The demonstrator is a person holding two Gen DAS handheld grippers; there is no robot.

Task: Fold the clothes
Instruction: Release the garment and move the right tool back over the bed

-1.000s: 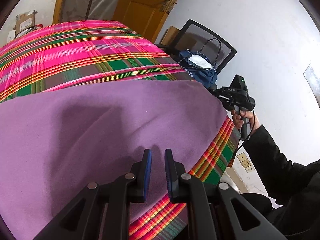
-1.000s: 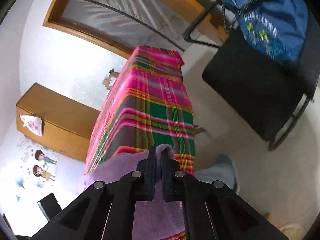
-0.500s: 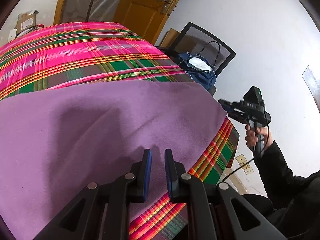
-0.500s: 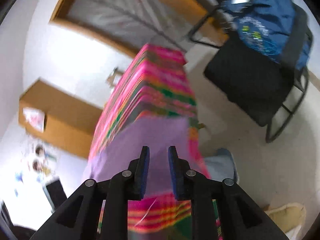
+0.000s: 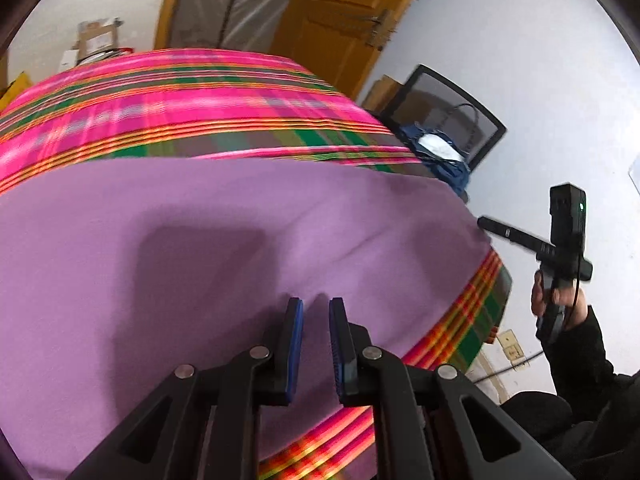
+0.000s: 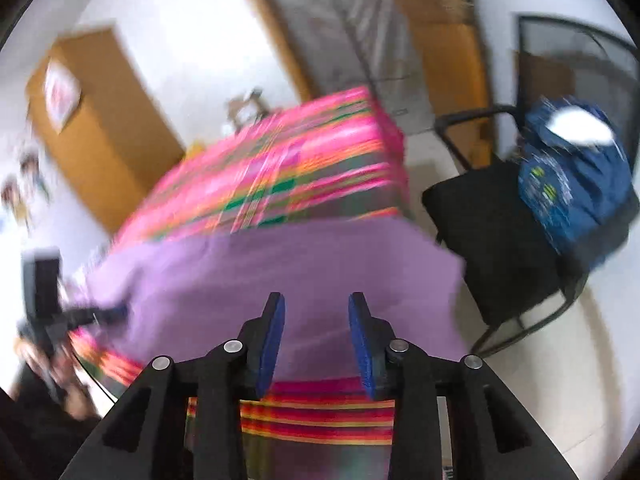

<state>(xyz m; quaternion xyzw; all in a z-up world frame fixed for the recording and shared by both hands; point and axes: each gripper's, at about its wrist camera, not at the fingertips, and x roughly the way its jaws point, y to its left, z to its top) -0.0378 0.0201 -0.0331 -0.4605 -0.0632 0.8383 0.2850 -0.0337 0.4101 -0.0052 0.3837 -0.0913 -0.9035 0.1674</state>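
Purple cloth spread flat, folding barely begun

My right gripper [image 6: 316,340] has just been opening, nothing between its jaws; my left gripper [image 5: 316,344] hovers narrow and empty. The purple cloth [image 5: 224,240] lies at twelve o'clock on the plaid table [image 5: 192,96].

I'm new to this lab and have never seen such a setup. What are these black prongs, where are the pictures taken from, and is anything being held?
No robot here: a person holds a two-finger gripper in each hand, each with a fisheye camera looking along its fingers. One picture is from the left gripper, the other from the right gripper, which also shows in the left view, held off the table's corner. A purple cloth lies on a plaid tablecloth. The right jaws have just been opening and are empty. The left jaws stand narrowly apart over the cloth; whether they pinch it I cannot tell.
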